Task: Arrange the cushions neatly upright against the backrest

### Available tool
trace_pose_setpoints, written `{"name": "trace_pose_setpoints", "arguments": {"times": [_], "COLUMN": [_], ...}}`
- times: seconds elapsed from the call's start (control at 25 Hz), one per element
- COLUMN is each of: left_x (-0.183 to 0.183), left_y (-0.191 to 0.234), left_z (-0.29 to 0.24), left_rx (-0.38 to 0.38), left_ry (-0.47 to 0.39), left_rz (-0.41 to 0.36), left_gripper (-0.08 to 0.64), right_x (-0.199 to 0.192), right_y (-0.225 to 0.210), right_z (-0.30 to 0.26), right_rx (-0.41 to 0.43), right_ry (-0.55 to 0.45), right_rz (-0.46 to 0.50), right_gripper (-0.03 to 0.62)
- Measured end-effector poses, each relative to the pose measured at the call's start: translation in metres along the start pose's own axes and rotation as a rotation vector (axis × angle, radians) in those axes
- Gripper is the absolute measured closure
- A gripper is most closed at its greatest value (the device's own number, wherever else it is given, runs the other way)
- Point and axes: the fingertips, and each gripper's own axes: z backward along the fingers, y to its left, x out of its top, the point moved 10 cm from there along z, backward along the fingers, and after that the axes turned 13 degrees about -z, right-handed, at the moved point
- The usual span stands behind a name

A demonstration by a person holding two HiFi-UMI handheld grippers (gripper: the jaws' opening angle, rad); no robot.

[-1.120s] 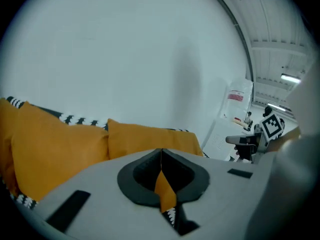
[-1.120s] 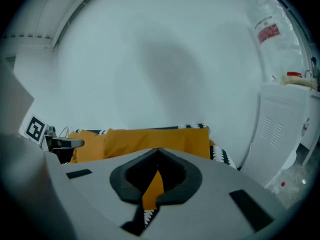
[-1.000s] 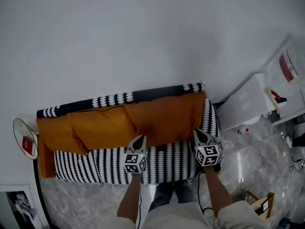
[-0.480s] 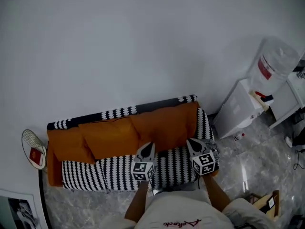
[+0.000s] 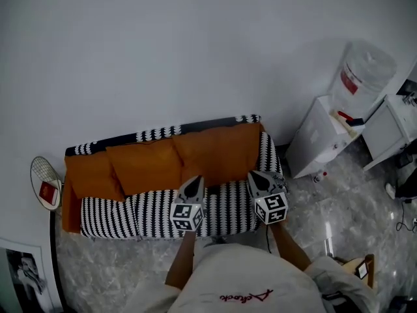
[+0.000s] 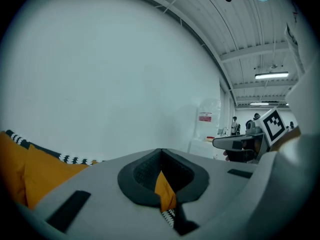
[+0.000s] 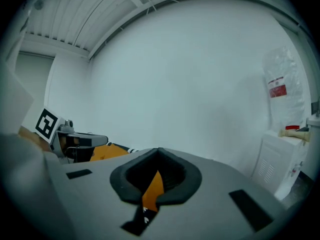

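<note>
Since a second ago you have drawn both grippers back and up from the right cushion (image 5: 218, 152). You also stand farther from the sofa (image 5: 150, 210), and more of your shirt (image 5: 241, 276) fills the bottom of the head view. The left gripper (image 5: 195, 182) and the right gripper (image 5: 255, 175) are both clenched, tip against tip, and grasp nothing. The orange strip seen through the hollow behind the fingers (image 6: 142, 171) in each gripper view is only cushion farther off.

Only the head view shows the whole row. Three cushions (image 5: 143, 168) stand beyond your fingertips, side by side against the backrest (image 5: 156, 134). The middle one overlaps the left one. The right one is straight ahead of the two pairs of fingers, and the other two are to the left of the left fingers.

Only the gripper views show the ceiling. The left gripper view has lit lamps (image 6: 272, 75) and small figures of people far to the right of its fingers. Each gripper view also shows the marker cube of the other gripper.

The bottle (image 5: 365, 74), far right of the right fingers, has a red label (image 5: 350, 81), but its print is too small to read. The red script on your shirt I cannot read with certainty.

The cushions are plain orange, soft and a little creased. The sofa has a black and white pattern.
</note>
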Motion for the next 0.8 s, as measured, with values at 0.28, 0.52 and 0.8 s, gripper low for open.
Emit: {"name": "trace_pose_setpoints", "arguments": {"times": [0.28,0.52,0.8], "left_x": [-0.013,-0.020,-0.027], "left_y": [-0.054,-0.093,-0.125], "left_z": [0.040,0.077,0.113], "left_rx": [0.020,0.029,0.048], "left_ry": [0.020,0.031,0.025], "left_rz": [0.026,0.018,0.033], "left_gripper": [0.530,0.531,0.531], "right_x": [-0.017,-0.040,-0.059], "right_y": [0.002,0.017,0.029], "right_z": [0.058,0.105,0.149], "right_rx": [0.005,0.017,0.018], "right_ry": [0.007,0.031,0.029], "right_rz": [-0.010,-0.032,-0.041], "right_gripper": [0.566,0.566,0.566]}}
